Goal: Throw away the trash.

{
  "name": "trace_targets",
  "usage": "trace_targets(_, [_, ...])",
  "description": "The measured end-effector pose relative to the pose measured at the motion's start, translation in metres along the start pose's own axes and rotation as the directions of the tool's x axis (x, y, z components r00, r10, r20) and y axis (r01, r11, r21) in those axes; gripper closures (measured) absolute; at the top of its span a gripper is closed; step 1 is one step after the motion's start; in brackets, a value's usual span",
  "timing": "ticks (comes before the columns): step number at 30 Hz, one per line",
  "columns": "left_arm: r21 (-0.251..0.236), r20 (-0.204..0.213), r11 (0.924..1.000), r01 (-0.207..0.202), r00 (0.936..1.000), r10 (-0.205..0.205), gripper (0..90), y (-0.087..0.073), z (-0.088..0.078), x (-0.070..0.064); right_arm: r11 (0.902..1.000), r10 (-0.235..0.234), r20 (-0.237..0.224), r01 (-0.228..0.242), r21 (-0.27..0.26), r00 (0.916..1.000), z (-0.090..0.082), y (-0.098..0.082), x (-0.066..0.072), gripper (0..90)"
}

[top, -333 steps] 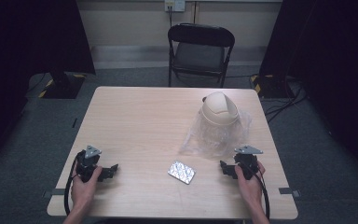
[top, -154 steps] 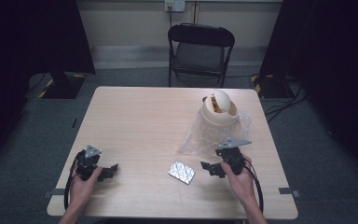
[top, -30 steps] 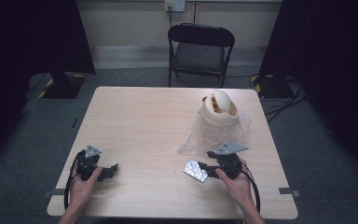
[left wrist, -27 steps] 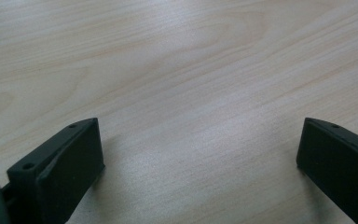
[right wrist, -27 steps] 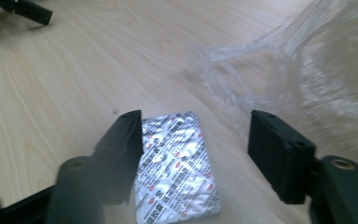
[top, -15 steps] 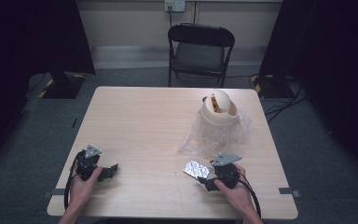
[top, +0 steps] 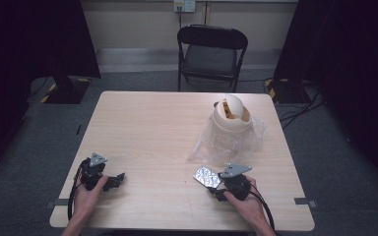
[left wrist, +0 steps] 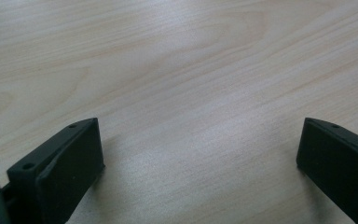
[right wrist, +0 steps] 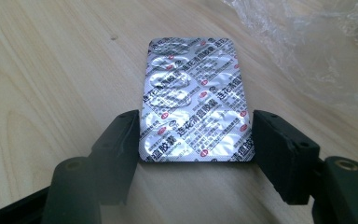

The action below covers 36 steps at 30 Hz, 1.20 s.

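A silver blister pack of pills (right wrist: 193, 100) with red and black print lies flat just above the wooden table (top: 152, 128). My right gripper (right wrist: 196, 135) is shut on it, one black jaw pressed to each long edge of its near end. From above, the pack (top: 205, 176) sticks out to the left of the right gripper (top: 213, 186), near the front right of the table. My left gripper (top: 118, 178) rests at the front left. It is open (left wrist: 198, 140) over bare wood, with nothing between its jaws.
A small cream bin with a domed swing lid (top: 231, 115) stands on a crumpled clear plastic bag (top: 226, 145), just behind the right gripper; the bag's edge (right wrist: 317, 46) lies close to the pack. A black folding chair (top: 211, 49) stands beyond the far edge.
The right hand has drawn back slightly toward the front edge with the blister pack between its jaws. The left gripper has not moved.
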<state>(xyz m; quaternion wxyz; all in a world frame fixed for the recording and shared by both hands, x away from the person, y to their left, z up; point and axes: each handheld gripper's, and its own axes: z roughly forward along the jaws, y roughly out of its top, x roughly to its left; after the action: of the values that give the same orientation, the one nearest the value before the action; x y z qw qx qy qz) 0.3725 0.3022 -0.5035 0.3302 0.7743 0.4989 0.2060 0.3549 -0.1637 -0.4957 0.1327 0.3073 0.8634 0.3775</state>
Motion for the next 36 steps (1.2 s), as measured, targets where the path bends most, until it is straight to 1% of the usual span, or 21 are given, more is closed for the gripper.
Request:
trace_targets(1, [0.001,0.0,1.0,0.0,1.0,0.0,0.0,0.0,0.0,0.0,1.0,0.002,0.0,-0.002,-0.002,1.0,-0.001,0.0,0.0,33.9])
trace_targets(6, [0.0,0.0,1.0,0.0,1.0,0.0,0.0,0.0,0.0,0.0,0.998,0.018,0.005,-0.017,-0.061,0.9998,-0.013,0.007,-0.003,34.0])
trace_targets(10, [0.001,0.0,1.0,0.0,1.0,0.0,0.0,0.0,0.0,0.0,0.994,0.04,0.005,-0.039,-0.102,0.9992,-0.024,0.013,-0.006,34.0])
trace_targets(14, [0.0,0.0,1.0,0.0,1.0,0.0,0.0,0.0,0.0,0.0,0.992,0.041,0.015,-0.039,-0.12,0.9991,-0.032,0.018,-0.009,34.0])
trace_targets(17, [0.001,0.0,1.0,0.0,1.0,0.0,0.0,0.0,0.0,0.0,0.9896,0.054,0.016,-0.052,-0.134,0.9984,-0.038,0.021,-0.011,34.1])
trace_targets(23, [0.001,0.0,1.0,0.0,1.0,0.0,0.0,0.0,0.0,0.0,0.9842,0.076,0.043,-0.068,-0.164,0.9962,-0.056,0.027,-0.017,34.1])
trace_targets(30, [0.001,0.0,1.0,0.0,1.0,0.0,0.0,0.0,0.0,0.0,0.9778,0.087,0.07,-0.072,-0.197,0.9938,-0.081,0.041,-0.03,34.1])
trace_targets(36, [0.001,0.0,1.0,0.0,1.0,0.0,0.0,0.0,0.0,0.0,0.9734,0.091,0.092,-0.069,-0.219,0.9916,-0.098,0.051,-0.043,34.1])
